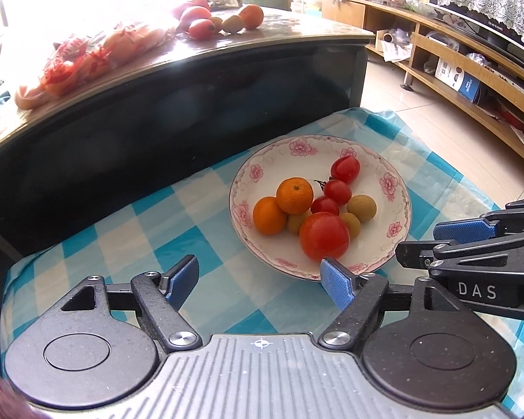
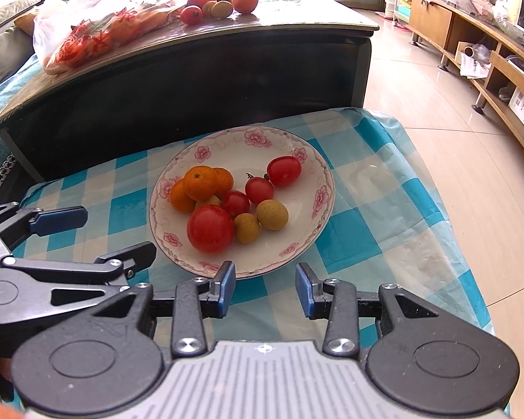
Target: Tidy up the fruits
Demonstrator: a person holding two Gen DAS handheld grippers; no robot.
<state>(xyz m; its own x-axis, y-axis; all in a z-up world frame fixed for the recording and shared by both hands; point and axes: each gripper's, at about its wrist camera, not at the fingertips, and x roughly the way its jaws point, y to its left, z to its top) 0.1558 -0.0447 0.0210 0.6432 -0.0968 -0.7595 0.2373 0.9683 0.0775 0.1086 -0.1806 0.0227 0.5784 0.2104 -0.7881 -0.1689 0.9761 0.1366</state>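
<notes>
Where fruit piles on the plate [image 2: 318, 160], one longan [image 2: 208, 201] half hidden, left tongs [image 1: 260, 281] wide, right tongs [image 2: 265, 288] parted, both empty.

White capital letters "DAS" stand on the black body of the right hand-held gripper [image 1: 447, 241], seen from the left wrist camera. Print on boxes along the far shelf is too small to read.

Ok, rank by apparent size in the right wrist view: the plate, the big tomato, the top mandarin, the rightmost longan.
1. Plate
2. Big tomato, though it sits nearest the camera
3. Top mandarin, only slightly smaller, so that ranking is unsure
4. Rightmost longan
</notes>
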